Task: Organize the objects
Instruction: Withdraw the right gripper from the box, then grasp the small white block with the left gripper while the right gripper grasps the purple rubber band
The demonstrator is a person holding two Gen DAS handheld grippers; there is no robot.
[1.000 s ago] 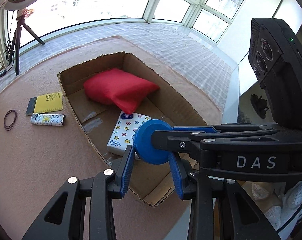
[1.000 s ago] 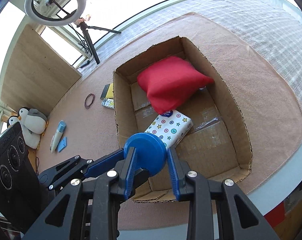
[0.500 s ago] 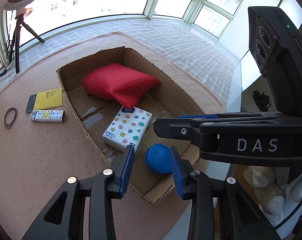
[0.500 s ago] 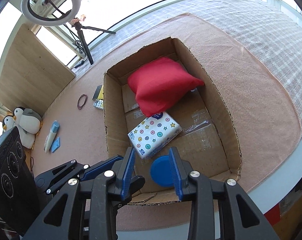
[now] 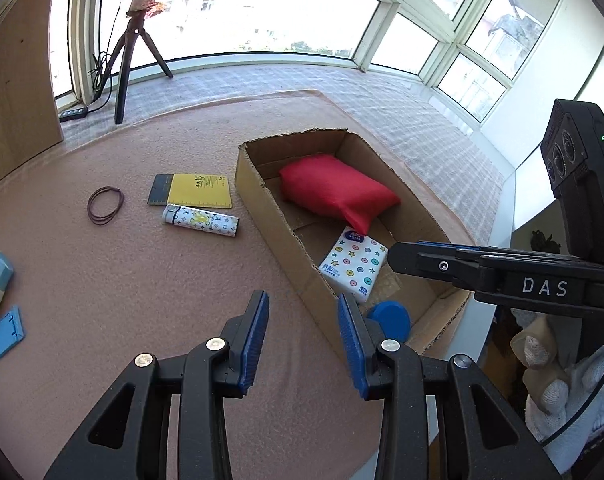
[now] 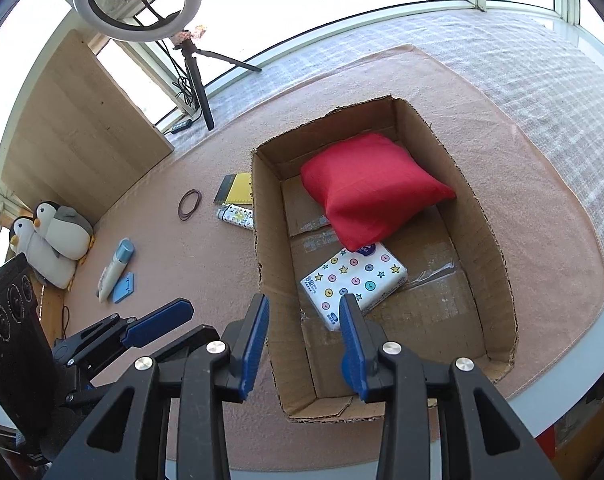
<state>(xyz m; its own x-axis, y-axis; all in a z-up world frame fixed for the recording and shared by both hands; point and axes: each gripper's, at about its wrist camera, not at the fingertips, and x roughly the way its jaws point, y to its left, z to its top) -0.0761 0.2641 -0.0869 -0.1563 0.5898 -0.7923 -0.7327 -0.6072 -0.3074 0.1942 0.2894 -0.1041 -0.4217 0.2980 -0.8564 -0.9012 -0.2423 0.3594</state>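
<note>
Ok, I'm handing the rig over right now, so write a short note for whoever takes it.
Left tongs: open, empty, over the mat beside the box.
Right tongs: open, empty, above the box's near end.
In the cardboard box: red cushion, tissue pack, blue disc at the near end.
Still out on the pink mat, left of the box: yellow notebook, patterned lighter, hair ties, tube, small blue card.
Left to do: box those. The lighter looks nearest.
</note>
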